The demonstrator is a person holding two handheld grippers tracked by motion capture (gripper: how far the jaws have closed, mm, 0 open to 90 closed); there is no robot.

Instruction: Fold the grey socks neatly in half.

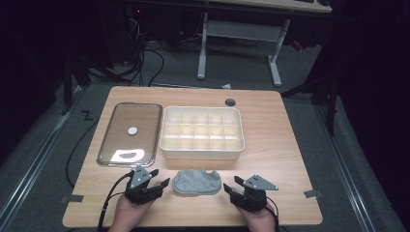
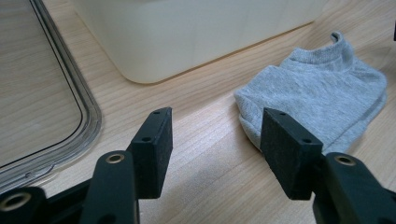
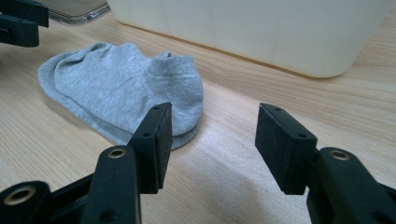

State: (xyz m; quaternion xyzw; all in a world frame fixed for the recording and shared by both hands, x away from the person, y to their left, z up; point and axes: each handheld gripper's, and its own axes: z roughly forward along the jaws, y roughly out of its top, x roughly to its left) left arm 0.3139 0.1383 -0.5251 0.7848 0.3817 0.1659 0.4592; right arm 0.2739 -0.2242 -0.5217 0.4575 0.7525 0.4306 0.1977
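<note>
- Grey fabric item – a short ankle sock (image 1: 197, 182) – lay flat on the wooden table (image 1: 280, 159), near its front edge, just in front of the cream divided box (image 1: 201, 132) and apart from it.
- In the left gripper view the sock (image 2: 317, 105) appeared doubled, one layer on another, with the cuff opening turned toward the box (image 2: 196, 32). Whether it was one folded sock or a stacked pair could not be told.
- Left gripper (image 1: 157, 180) stood just left of the sock with its jaws wide apart and nothing between them; the pads bracketed bare table, with the sock's nearest edge just beyond the right-hand pad.
- Right gripper (image 1: 231, 187) stood just right of the sock, jaws likewise wide and empty. Its own view showed the sock (image 3: 126, 88) ahead and to the left of the jaws, not touched.
- Judgement: the two grippers flanked the sock from opposite ends – a placement suited to taking one end each, so the fabric could be lifted without bunching.
- Box compartments looked empty from the high view. The open grid suggested a destination for the sock, though that remained inference.
- Clear lid (image 1: 129, 133) lay flat to the left of the box, presumably set aside to leave the compartments reachable.
- Risk noted: the soft layers could separate if only the upper one were pinched.
</note>
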